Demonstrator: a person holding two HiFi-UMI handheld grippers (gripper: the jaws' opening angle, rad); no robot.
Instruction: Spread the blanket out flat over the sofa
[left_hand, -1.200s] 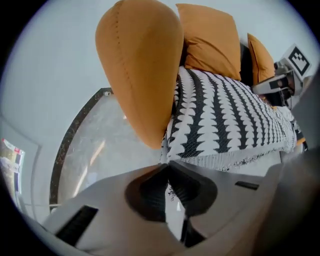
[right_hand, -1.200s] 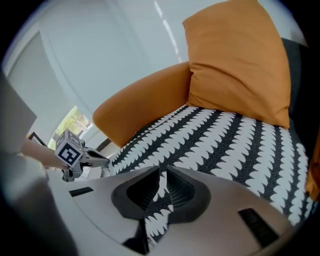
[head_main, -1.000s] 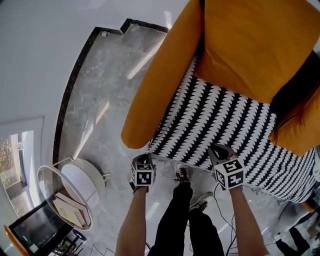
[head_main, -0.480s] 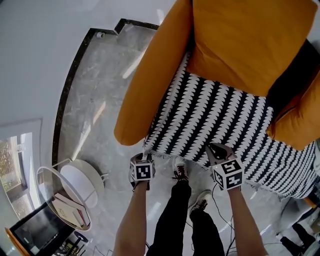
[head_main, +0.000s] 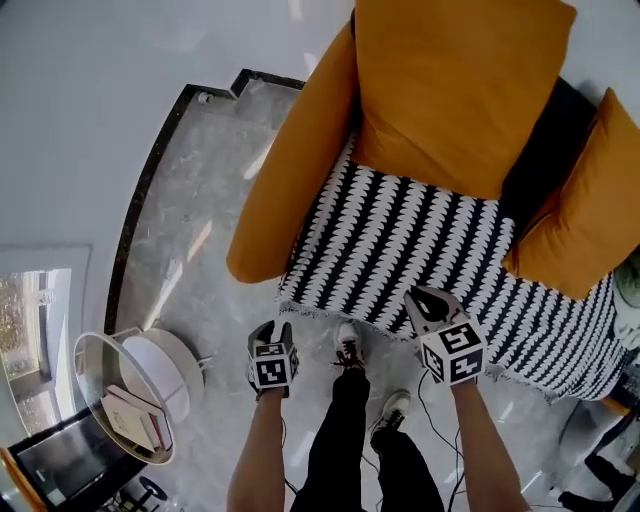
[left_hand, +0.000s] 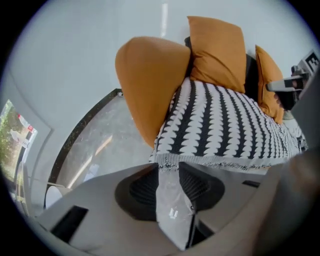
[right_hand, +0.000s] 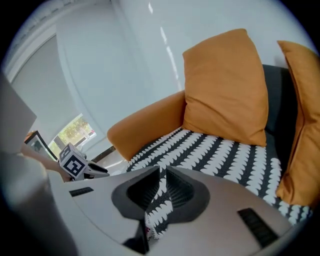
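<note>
Our right tongs (head_main: 426, 302) clamp the front hem of the blanket (head_main: 400, 240), drawing it flat across the sofa (head_main: 285, 180) seat; our left tongs (head_main: 270, 330), jaws just opening, stand empty off its corner.

Grey marble floor (head_main: 200, 210), white wall (head_main: 80, 90), round glass side table (head_main: 95, 360), window (head_main: 25, 320)

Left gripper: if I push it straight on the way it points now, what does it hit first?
Most likely the marble floor, just short of the fringed edge of the blanket, though depth is unclear. The left gripper has just been opening its jaws; nothing is between them.
</note>
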